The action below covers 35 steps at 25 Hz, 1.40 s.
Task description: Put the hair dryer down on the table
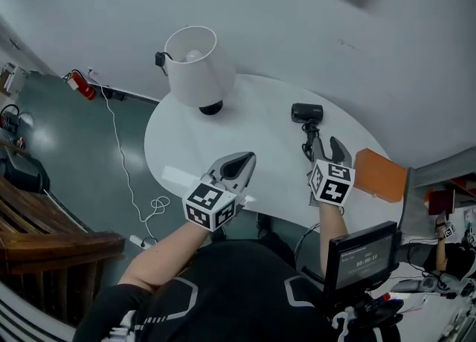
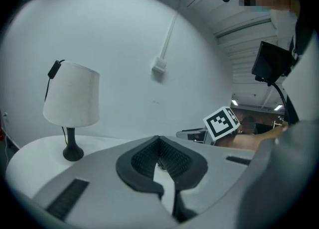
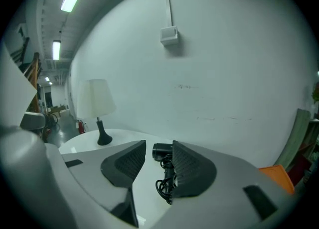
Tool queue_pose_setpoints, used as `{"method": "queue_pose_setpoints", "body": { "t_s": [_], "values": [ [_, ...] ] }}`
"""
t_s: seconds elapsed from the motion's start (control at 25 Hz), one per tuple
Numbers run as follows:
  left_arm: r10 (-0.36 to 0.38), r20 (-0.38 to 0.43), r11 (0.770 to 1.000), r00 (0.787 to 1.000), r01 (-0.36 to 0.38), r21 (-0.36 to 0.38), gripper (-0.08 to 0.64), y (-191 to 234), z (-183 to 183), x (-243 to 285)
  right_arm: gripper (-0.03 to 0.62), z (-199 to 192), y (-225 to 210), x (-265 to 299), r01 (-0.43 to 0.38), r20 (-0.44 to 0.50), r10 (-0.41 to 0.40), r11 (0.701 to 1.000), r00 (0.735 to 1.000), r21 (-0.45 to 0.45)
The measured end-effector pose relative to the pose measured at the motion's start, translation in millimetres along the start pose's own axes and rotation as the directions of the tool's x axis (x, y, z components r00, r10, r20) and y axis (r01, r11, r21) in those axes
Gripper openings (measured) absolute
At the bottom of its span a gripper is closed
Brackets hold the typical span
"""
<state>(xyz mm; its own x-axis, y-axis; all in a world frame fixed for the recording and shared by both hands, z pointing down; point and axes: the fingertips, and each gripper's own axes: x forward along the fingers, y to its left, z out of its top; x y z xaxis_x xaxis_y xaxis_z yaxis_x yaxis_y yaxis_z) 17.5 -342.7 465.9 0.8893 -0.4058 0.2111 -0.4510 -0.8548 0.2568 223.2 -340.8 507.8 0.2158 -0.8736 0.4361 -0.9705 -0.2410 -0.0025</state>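
Closest in, a dark shirt [image 1: 245, 288] fills the bottom of the head view, and just past it both hands carry grippers over the near edge of the round white table [image 1: 178, 147]. Left gripper [image 1: 245, 159]: claw pressed together, nothing in it. Right gripper [image 1: 324, 143]: claw spread, nothing pinched. And the hair dryer [image 1: 306, 114] lies on the tabletop just beyond that right claw, apart from it, off to the right of the lamp [image 1: 197, 65].

By my read the job is done: dryer down, grip off, with at most a pull-away left.

Now the views differ. The right gripper view frames the dryer through the gap in its jaws and shows the cord [image 3: 164, 185] bunched by the handle, far clearer than from above. The left gripper view misses the dryer altogether, catching the lamp and the other gripper's marker cube [image 2: 222, 122]. The head view alone lays out the whole tabletop from above.
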Motion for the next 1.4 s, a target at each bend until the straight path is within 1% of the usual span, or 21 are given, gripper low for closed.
{"method": "queue_pose_setpoints", "body": {
  "t_s": [0.16, 0.44, 0.64, 0.8, 0.88, 1.04, 1.24, 1.4],
  "values": [
    [-0.037, 0.015, 0.999, 0.999, 0.036, 0.037, 0.006, -3, 10, -12, 0.152, 14, 20, -27, -0.013, 0.054, 0.012, 1.000, 0.998, 0.009],
    [-0.112, 0.053, 0.992, 0.992, 0.109, 0.064, 0.005, -12, 25, -32, 0.077, 31, 52, -75, -0.023, 0.121, 0.020, 0.999, 0.992, 0.024],
    [-0.166, 0.086, 0.984, 0.982, 0.159, 0.083, 0.005, -17, 36, -50, 0.057, 41, 72, -104, -0.015, 0.168, 0.008, 0.999, 0.986, 0.039],
    [-0.201, 0.112, 0.978, 0.973, 0.193, 0.082, 0.005, -17, 44, -64, 0.049, 44, 81, -129, 0.022, 0.190, -0.031, 0.998, 0.981, 0.053],
    [-0.211, 0.118, 0.976, 0.970, 0.202, 0.082, 0.005, -15, 46, -71, 0.044, 48, 86, -141, 0.040, 0.214, -0.053, 0.997, 0.975, 0.067],
    [-0.229, 0.101, 0.971, 0.968, 0.220, 0.097, 0.005, -14, 45, -82, 0.038, 54, 95, -163, 0.075, 0.255, -0.095, 0.993, 0.962, 0.088],
    [-0.239, 0.127, 0.968, 0.963, 0.226, 0.108, 0.005, -23, 53, -92, 0.032, 63, 98, -188, 0.079, 0.314, -0.102, 0.993, 0.944, 0.084],
    [-0.212, 0.140, 0.970, 0.967, 0.191, 0.148, 0.005, -34, 66, -92, 0.028, 69, 88, -200, 0.067, 0.339, -0.094, 0.993, 0.936, 0.092]
  ]
}}
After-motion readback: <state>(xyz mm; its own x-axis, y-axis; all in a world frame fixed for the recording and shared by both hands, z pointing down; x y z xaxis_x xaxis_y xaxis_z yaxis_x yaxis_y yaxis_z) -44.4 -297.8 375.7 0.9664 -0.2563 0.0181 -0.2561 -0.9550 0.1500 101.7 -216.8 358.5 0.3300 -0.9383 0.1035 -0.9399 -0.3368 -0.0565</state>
